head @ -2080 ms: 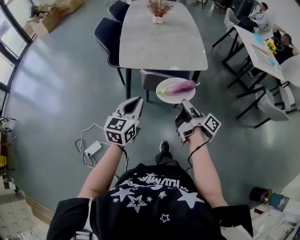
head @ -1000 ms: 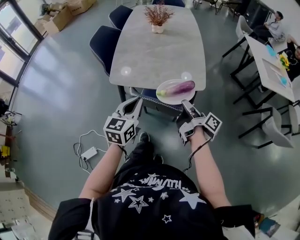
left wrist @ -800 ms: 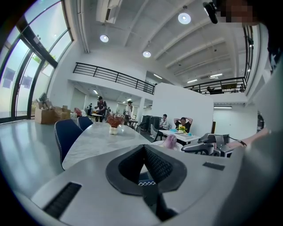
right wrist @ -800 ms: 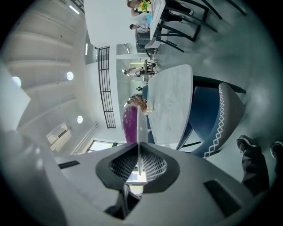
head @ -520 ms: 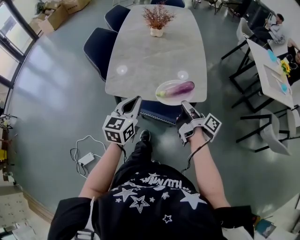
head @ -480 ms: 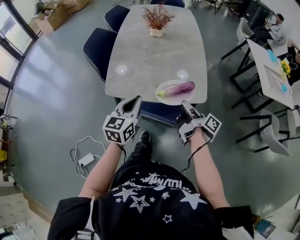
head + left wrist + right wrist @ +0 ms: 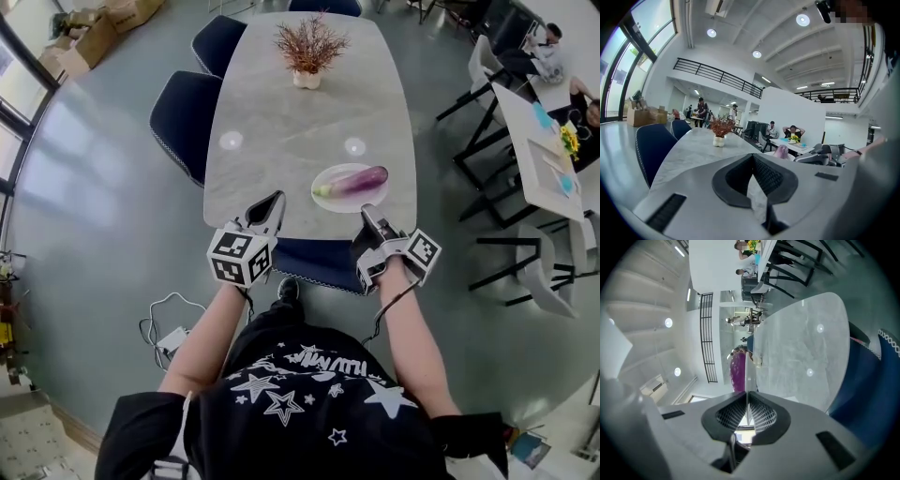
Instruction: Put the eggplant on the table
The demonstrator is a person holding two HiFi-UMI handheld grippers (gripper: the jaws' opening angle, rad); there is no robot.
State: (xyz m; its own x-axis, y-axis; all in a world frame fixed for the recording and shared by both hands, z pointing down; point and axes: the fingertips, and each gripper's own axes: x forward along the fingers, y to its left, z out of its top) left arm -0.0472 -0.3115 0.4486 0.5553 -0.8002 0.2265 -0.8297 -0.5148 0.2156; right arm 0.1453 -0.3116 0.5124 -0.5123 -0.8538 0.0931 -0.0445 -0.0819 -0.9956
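A purple eggplant (image 7: pixel 356 178) with a green stem end lies on a white plate (image 7: pixel 330 195). My right gripper (image 7: pixel 367 214) is shut on the plate's near rim. The plate is over the near right part of the grey marble table (image 7: pixel 281 112); whether it rests on the top I cannot tell. In the right gripper view the plate's thin edge (image 7: pixel 748 376) runs between the jaws (image 7: pixel 746 401), with the eggplant (image 7: pixel 738 373) beyond. My left gripper (image 7: pixel 270 204) is at the table's near edge, left of the plate, its tips (image 7: pixel 752 161) together on nothing.
A dried plant in a white pot (image 7: pixel 306 52) stands at the table's far end. Dark blue chairs stand on the left (image 7: pixel 183 117) and under the near edge (image 7: pixel 314 261). Other tables with seated people (image 7: pixel 544 56) are at the right. A cable and adapter (image 7: pixel 173 337) lie on the floor.
The person has walked up to the table. The plate with the eggplant, held before the table's edge earlier, is now over the tabletop. Both grippers keep their hold unchanged.
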